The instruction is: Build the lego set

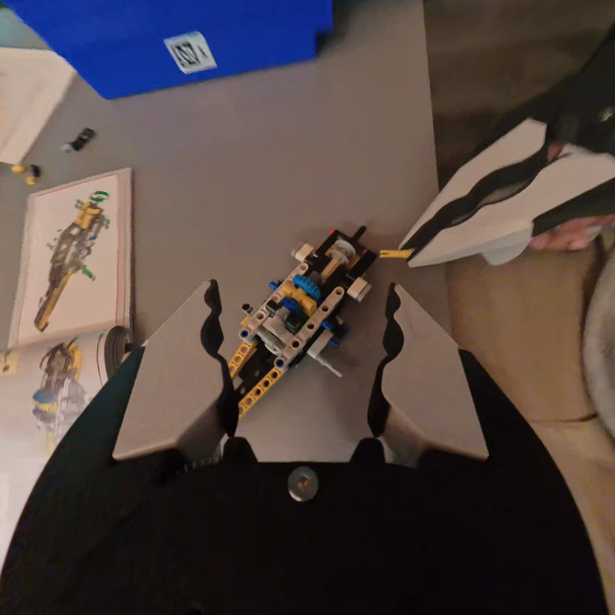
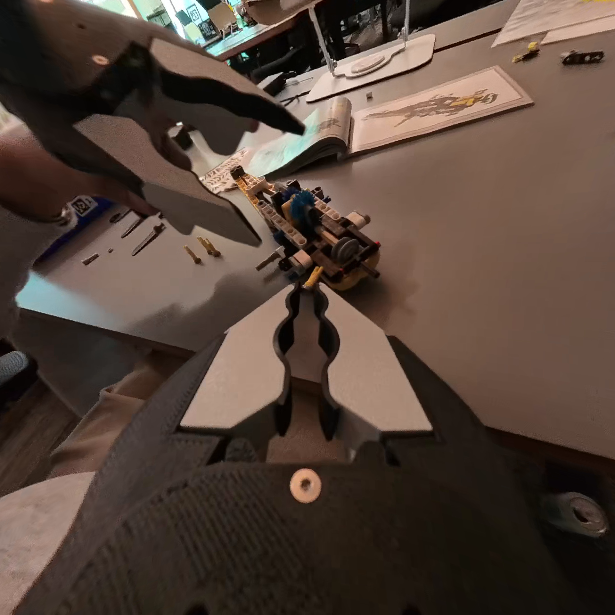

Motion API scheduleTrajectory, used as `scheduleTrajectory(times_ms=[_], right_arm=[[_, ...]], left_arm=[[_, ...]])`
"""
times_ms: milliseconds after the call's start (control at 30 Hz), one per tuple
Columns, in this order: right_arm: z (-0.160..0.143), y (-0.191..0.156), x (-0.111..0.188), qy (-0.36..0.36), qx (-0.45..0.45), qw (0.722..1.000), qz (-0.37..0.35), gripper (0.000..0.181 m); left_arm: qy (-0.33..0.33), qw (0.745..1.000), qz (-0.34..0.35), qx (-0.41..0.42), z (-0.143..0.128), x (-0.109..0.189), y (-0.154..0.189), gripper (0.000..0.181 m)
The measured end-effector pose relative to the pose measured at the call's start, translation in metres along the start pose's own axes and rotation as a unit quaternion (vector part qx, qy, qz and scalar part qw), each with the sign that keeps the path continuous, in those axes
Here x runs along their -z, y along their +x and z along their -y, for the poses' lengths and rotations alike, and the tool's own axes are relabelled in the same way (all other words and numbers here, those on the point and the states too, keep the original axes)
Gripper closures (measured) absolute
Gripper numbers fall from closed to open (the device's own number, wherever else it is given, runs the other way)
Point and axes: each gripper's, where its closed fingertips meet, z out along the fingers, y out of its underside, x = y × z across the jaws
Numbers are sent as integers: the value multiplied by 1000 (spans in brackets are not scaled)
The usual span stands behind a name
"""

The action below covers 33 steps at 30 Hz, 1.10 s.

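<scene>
A half-built Lego model of black, white and yellow beams with blue gears lies on the grey table; it also shows in the right wrist view. My left gripper is open and empty, hovering above the model with one finger on each side. My right gripper is shut on a yellow pin, held at the model's black end frame. In the left wrist view the right gripper comes from the right with the yellow pin pointing at the model.
An open instruction booklet lies left of the model. A blue bin stands at the back. Small loose parts lie on the table near its edge. A white stand base sits farther back.
</scene>
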Motion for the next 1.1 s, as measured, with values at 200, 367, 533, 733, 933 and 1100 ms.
scheduleTrajectory(times_ms=[200,367,533,733,933,1100], right_arm=[[-7,-1,-8,-17,-9,1000,-1,175],[-5,9,-10,-18,-8,1000,-12,175],[-1,18,-11,-17,5,1000,-25,175],[2,27,-8,-17,5,999,-31,175],[-7,30,-3,-25,-17,999,-22,175],[-8,27,-7,-34,-17,999,-9,175]], left_arm=[[-71,996,-49,-26,-24,-25,-10,84],[-82,996,-38,-11,-36,-27,-7,99],[-112,993,-17,-16,-46,-21,0,97],[-138,990,-27,2,-49,-11,10,100],[-115,993,9,-1,-44,-17,0,90],[-121,992,4,-28,-46,-26,2,93]])
